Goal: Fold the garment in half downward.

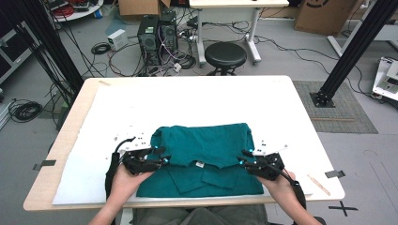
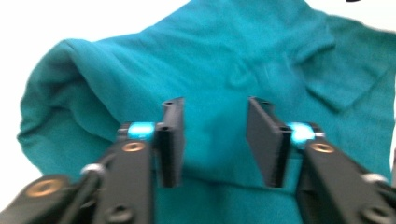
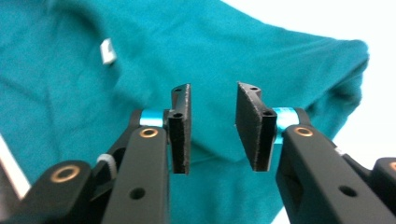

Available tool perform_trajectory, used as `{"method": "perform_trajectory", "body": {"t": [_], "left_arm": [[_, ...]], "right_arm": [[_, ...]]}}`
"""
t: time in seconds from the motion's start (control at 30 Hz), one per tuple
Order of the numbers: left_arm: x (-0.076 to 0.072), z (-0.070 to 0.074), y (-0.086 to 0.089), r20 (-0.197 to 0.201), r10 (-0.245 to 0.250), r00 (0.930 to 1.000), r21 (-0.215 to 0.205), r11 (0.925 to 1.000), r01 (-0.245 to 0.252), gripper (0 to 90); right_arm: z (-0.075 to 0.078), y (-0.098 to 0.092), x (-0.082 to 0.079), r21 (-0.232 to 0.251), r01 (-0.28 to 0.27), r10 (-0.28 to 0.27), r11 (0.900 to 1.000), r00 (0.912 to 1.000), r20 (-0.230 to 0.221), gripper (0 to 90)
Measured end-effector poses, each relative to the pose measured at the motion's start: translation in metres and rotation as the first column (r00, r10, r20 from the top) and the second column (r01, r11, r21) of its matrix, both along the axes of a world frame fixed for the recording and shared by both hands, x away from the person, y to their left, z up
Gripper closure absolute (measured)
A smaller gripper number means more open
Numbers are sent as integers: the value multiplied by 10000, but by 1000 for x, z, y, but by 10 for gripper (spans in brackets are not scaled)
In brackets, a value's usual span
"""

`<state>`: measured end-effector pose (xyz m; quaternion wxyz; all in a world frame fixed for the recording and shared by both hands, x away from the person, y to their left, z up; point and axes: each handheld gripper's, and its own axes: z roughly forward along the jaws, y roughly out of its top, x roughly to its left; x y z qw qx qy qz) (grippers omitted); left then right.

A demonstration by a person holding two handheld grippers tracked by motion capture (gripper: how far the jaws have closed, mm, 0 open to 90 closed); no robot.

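You are folding a teal shirt [image 1: 204, 157] that is lying on the white mat [image 1: 187, 101], near the front edge of the table [image 1: 75, 110]. Your left gripper [image 1: 162, 159] and right gripper [image 1: 243, 159] are sitting at the shirt's two sides, jaws apart and holding nothing, ready to pinch the folded edge evenly.

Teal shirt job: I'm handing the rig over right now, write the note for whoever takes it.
Left tool: jaws open, nothing between them, hovering at the teal shirt's left edge.
Right tool: jaws open, empty, at the shirt's right edge.
Shirt lies on the white mat, near the person's side, collar and label facing up.
Done: the far part seems folded over toward the collar; sleeves look tucked in.
Left: probably grip both side edges and finish the fold, then smooth it.
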<state>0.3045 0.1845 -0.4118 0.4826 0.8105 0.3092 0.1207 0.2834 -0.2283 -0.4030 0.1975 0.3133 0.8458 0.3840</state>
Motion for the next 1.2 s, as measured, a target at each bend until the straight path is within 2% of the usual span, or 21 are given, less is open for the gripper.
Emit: {"method": "perform_trajectory", "body": {"t": [0.1,0.13,0.2,0.27,0.3,0.33,0.43,0.47,0.53,0.6,0.67,0.7,0.73,0.87,0.9,0.97,1.0,1.07,1.13,1.17,1.2], "left_arm": [[10,10,0,426,646,9970,256,9975,-657,524],[15,12,0,428,928,9948,265,9952,-940,510],[28,12,0,392,1530,9874,257,9877,-1541,502],[41,8,4,-77,1944,9809,210,9807,-1942,496],[46,5,6,-260,2215,9748,214,9750,-2210,490],[50,3,8,-470,2414,9693,67,9704,-2414,480],[61,-3,13,-1408,2479,9585,-793,9622,-2605,480],[63,-4,14,-1540,2393,9587,-1002,9614,-2561,480],[66,-5,14,-1545,2462,9568,-1055,9588,-2638,486],[70,-7,12,-1532,2478,9566,-953,9598,-2639,549],[74,-10,9,-1186,2572,9590,-405,9638,-2635,652],[76,-11,8,-932,2622,9605,-115,9643,-2644,768],[77,-12,7,-781,2615,9620,90,9651,-2616,804],[80,-14,8,-506,2598,9643,497,9650,-2574,824],[81,-15,9,-535,2683,9619,373,9631,-2665,824],[83,-17,13,-539,2806,9583,549,9591,-2777,824],[84,-20,13,-675,2892,9549,466,9569,-2865,824],[84,-20,13,-722,2898,9544,731,9558,-2847,808],[81,-17,12,-686,3248,9433,651,9450,-3206,693],[78,-14,14,-677,3296,9417,587,9435,-3260,560],[76,-13,16,-665,3332,9405,509,9425,-3303,540]], "right_arm": [[8,-5,14,232,586,-591,9980,9980,236,612],[10,-7,21,254,807,-817,9964,9957,433,591],[13,-10,39,512,1305,-1325,9901,9905,378,559],[13,-14,57,714,1776,-1801,9815,9832,311,539],[10,-17,74,1013,2166,-2163,9710,9762,-143,519],[7,-19,81,1019,2273,-2246,9685,9737,-377,503],[2,-20,92,975,2482,-2423,9638,9678,-687,495],[0,-19,95,996,2583,-2507,9609,9645,-828,494],[-3,-17,99,931,2579,-2505,9617,9645,-842,512],[-4,-15,101,941,2526,-2450,9630,9658,-849,609],[-5,-14,104,842,2410,-2343,9669,9687,-821,733],[-8,-10,108,620,2312,-2260,9709,9708,-806,825],[-9,-9,108,518,2352,-2298,9706,9688,-929,857],[-11,-11,111,247,2336,-2311,9720,9698,-786,878],[-11,-11,111,247,2336,-2311,9720,9698,-786,878],[-13,-13,112,95,2526,-2511,9675,9649,-775,878],[-14,-13,113,67,2574,-2561,9663,9634,-795,878],[-16,-13,114,-49,2594,-2590,9658,9631,-730,870],[-14,-14,111,-111,2667,-2669,9637,9621,-563,800],[-8,-17,103,96,2934,-2930,9559,9557,-287,688],[-5,-19,100,239,2982,-2975,9542,9542,-304,672]]}}
